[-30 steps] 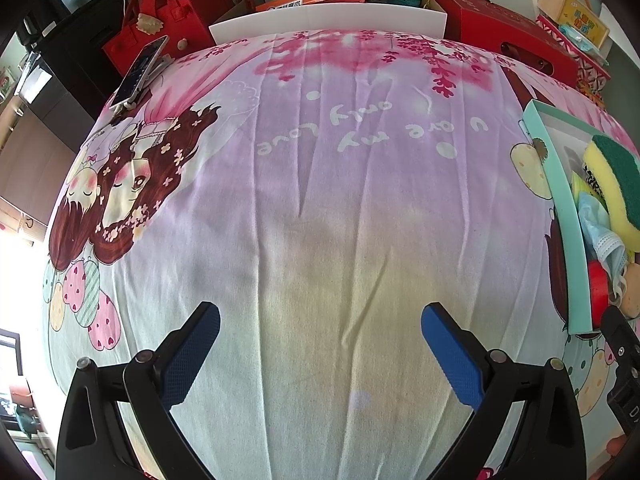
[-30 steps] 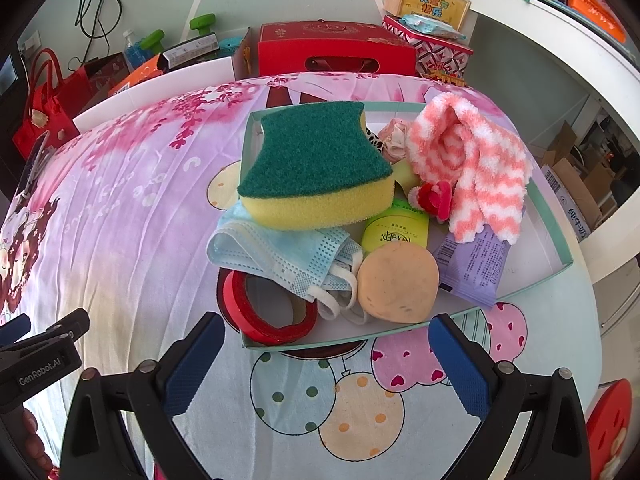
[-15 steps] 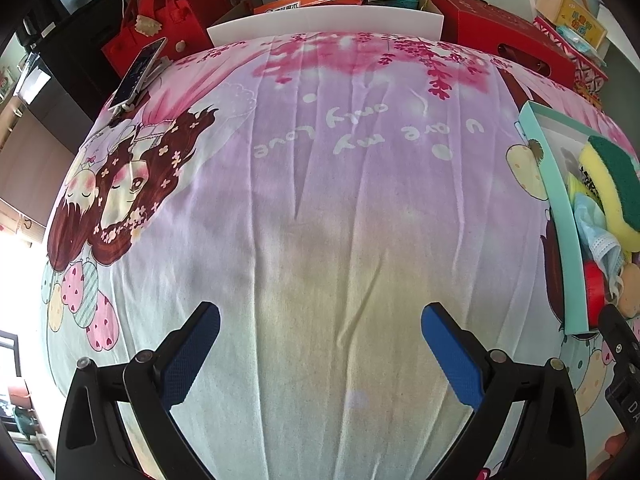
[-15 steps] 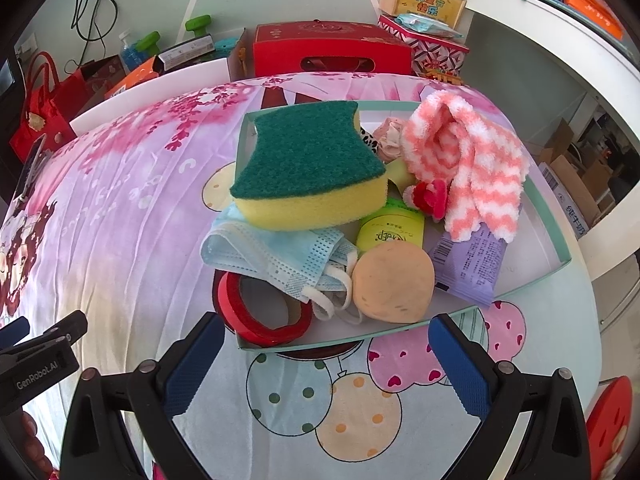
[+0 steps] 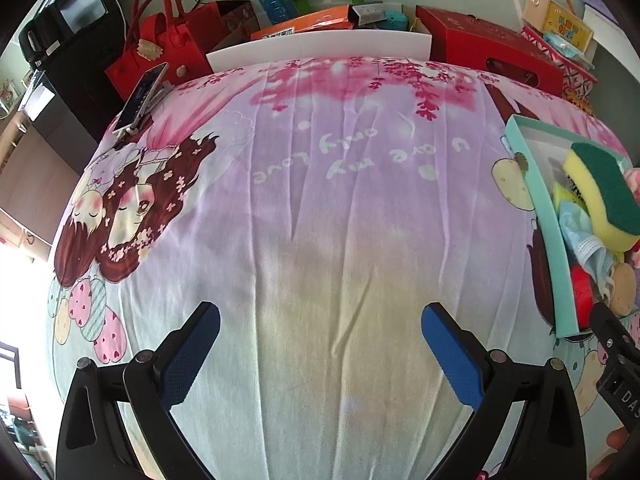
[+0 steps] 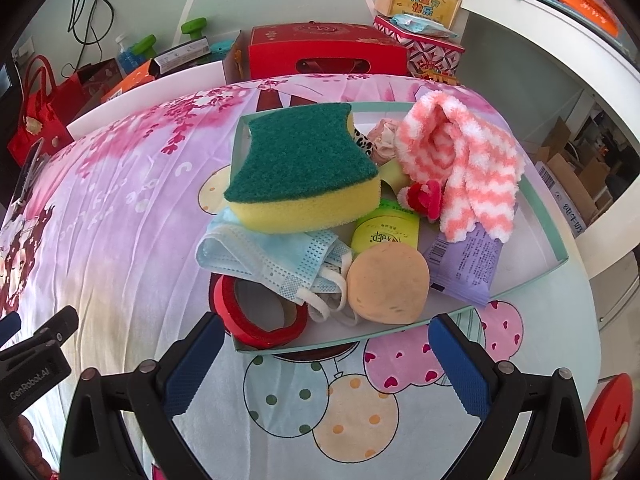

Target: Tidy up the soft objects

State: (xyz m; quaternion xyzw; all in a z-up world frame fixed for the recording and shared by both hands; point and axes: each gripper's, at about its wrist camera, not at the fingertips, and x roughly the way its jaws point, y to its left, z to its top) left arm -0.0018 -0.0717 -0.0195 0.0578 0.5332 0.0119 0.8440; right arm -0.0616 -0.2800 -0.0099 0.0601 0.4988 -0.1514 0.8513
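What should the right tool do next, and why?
Probably ease the open right tool forward and up over the tray's near rim toward the sponge. It is soft, lies on top of the pile over the mask, and nothing is held yet.

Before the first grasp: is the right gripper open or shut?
Open: the right gripper has its blue pads wide apart, empty, before the tray.

Right tool (image 6: 324, 334) edged closer to tray (image 6: 558, 256); tool fingers now at rim.
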